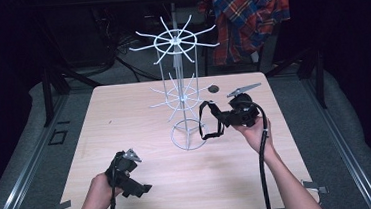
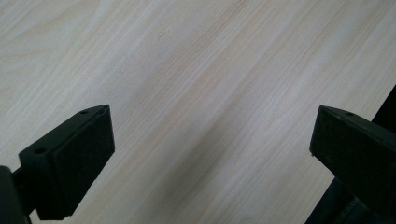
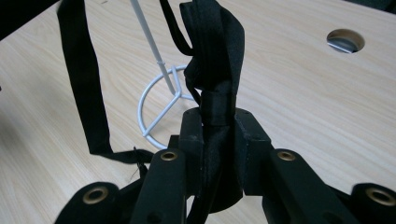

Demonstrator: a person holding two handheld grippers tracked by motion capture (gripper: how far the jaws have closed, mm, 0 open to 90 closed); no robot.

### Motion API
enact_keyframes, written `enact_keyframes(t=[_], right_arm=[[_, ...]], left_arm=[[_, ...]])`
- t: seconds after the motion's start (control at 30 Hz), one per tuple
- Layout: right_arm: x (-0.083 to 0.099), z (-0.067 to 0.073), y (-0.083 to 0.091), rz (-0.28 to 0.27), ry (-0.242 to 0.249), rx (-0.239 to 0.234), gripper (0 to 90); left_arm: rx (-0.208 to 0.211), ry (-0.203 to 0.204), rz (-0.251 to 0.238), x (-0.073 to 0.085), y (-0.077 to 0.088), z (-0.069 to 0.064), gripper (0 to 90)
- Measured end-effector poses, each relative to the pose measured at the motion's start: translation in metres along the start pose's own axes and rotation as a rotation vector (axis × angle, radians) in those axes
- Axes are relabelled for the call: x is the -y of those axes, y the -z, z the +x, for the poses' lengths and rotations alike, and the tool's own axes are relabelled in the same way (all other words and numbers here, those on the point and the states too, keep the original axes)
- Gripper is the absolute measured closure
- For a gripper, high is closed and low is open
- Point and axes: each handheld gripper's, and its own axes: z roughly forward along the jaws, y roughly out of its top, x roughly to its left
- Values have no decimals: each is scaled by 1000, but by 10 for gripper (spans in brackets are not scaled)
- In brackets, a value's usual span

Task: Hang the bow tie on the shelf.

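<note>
The right gripper has its jaws clamped on a black strap beside the white wire rack. The left gripper, jaws apart, hovers over bare worktop near its front edge.

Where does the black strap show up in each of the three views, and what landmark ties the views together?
High view: the black strap hangs in a loop right of centre, held by the right gripper, beside the white wire rack.
Left gripper view: bare wooden table between open jaws; the strap is not in it.
Right gripper view: centre, pinched upright between the jaws, a loop trailing left.
Shared landmark: the rack's ring base.
</note>
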Motion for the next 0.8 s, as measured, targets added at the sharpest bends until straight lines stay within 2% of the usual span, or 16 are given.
enact_keyframes(t=[0.3,0.43,0.47,0.53,0.63,0.67,0.7,0.77,0.8], right_arm=[[2,6,-14,52,19,-4,752],[3,9,-19,59,30,-6,751],[2,9,-19,76,43,12,751],[3,11,-22,67,34,-8,750],[4,13,-24,72,35,-12,748],[4,13,-25,69,29,-9,747],[3,12,-24,93,46,1,746],[4,12,-27,80,34,-14,745],[4,11,-26,91,45,2,744]], left_arm=[[1,-1,2,0,0,0,1],[0,0,0,0,0,0,1],[0,-1,1,0,0,0,1],[0,-1,2,0,0,0,1],[1,-1,3,0,0,0,1],[1,-1,5,0,0,0,1],[-3,-3,7,0,-1,0,1],[-4,-2,9,0,-1,0,1],[-2,-3,13,0,-1,0,1]])
